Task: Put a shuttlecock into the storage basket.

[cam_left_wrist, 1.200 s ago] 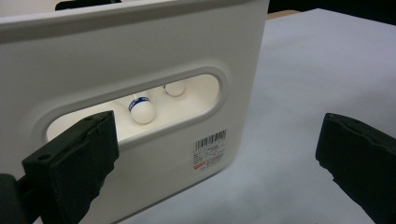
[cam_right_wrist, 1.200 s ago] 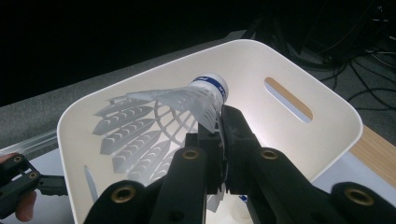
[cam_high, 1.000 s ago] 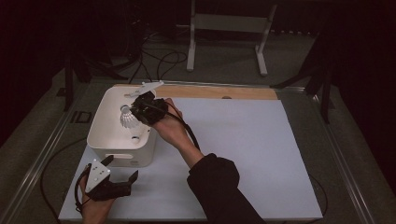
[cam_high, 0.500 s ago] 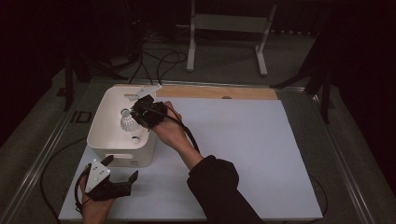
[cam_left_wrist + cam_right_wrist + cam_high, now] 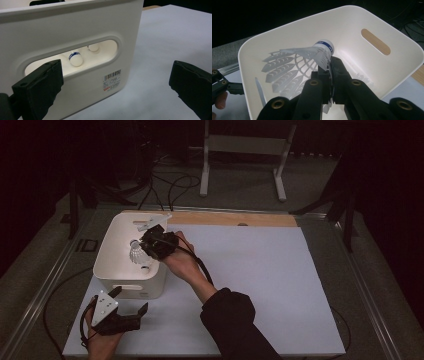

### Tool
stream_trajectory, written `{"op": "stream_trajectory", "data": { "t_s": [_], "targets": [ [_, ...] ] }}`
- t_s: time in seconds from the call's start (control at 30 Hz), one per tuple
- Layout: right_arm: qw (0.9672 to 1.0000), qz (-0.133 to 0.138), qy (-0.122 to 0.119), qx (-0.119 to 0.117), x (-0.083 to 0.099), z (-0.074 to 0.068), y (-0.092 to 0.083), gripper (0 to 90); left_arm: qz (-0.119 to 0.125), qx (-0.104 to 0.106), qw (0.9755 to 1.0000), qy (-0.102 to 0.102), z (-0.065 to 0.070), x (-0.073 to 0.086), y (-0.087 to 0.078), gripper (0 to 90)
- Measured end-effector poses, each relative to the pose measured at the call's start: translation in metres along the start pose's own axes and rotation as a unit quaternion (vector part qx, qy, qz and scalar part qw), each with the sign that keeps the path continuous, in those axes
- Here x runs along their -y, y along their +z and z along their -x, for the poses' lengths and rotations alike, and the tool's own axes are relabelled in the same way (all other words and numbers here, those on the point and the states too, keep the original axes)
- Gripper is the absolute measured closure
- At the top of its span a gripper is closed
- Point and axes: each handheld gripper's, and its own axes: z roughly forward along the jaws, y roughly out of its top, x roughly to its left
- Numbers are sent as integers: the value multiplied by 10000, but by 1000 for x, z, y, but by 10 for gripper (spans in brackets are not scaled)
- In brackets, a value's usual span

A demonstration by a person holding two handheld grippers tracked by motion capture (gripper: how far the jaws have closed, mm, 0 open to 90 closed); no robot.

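Right gripper pinches a shuttlecock by its skirt above the white bin, frame centre; release remains. Two already lie inside. Left gripper, jaws spread, idles outside.

The room is dark beyond a grey carpeted floor. A white metal stand stands behind the counter, black cables looping beside it. The counter's white top has a wooden strip along its far edge.
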Motion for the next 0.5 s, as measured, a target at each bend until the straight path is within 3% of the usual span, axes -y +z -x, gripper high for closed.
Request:
{"op": "stream_trajectory", "data": {
  "t_s": [0.5],
  "targets": [
    [10000, -84, -3, -14, 4, -1, 4, 869, 1, -1, 10000, -4, 0, 0, 0, 0]
  ]
}}
